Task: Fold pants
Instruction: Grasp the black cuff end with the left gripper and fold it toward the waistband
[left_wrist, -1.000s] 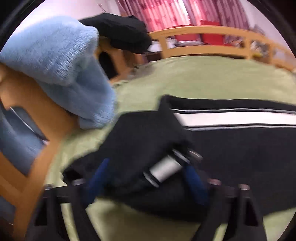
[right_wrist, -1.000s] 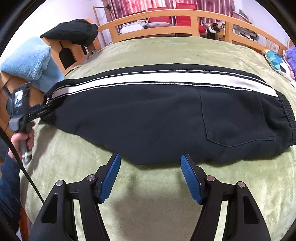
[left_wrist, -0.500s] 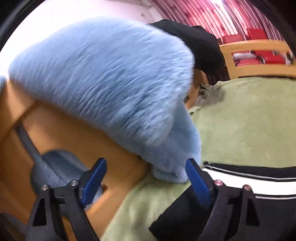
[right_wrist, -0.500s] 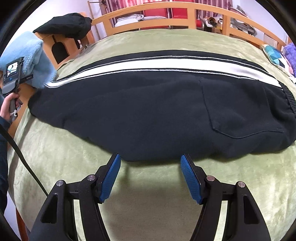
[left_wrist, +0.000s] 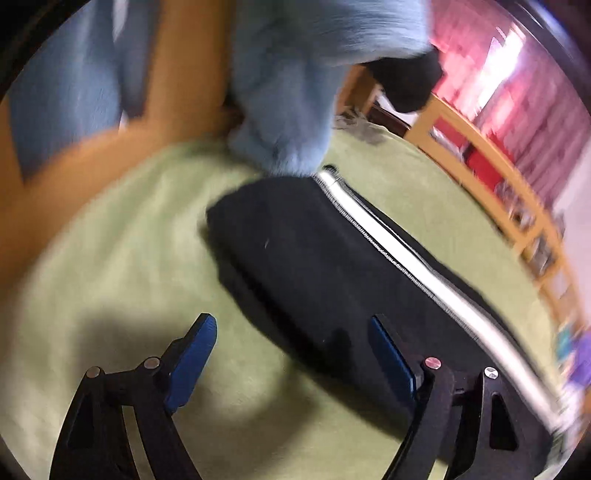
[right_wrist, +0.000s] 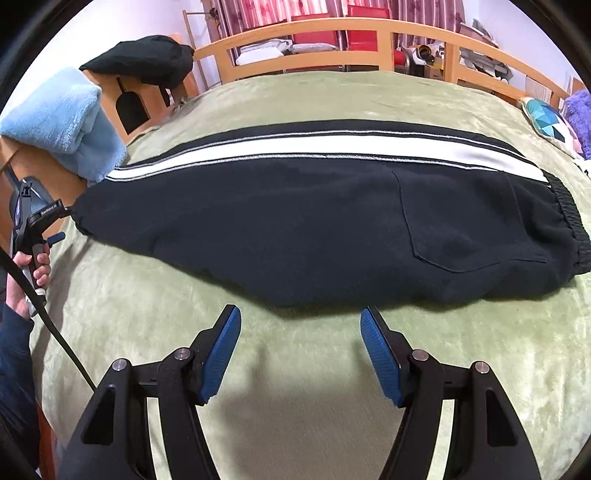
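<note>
Right gripper (right_wrist: 301, 350): jaws wide, nothing between them, over bare blanket (right_wrist: 295, 424) just short of the pants' near edge. Not touching fabric.

Left gripper (left_wrist: 293, 354): jaws wide too, holding nothing. Its right pad (left_wrist: 391, 356) overlaps the pants' near edge in the left view; contact or hover, can't tell. Left pad sits over blanket.

Pants (right_wrist: 314, 221): black, white side stripe (right_wrist: 332, 146), laid flat and lengthwise across the bed from 9 to 3 o'clock in the right view. Waistband (right_wrist: 569, 225) at 3 o'clock, cuff end at 9 o'clock, patch pocket near the waistband. Second leg, if stacked beneath, isn't visible.

Blue towel (right_wrist: 66, 122) on the wooden frame at 10 o'clock, hanging down just beside the cuff end. Dark garment (right_wrist: 144, 59) on the frame at 11 o'clock.

Left view is motion-blurred: the pants' far end runs out of frame at 4 o'clock, background unreadable. Left hand (right_wrist: 26, 280) shows at 9 o'clock in the right view, cropped by the lens edge.
</note>
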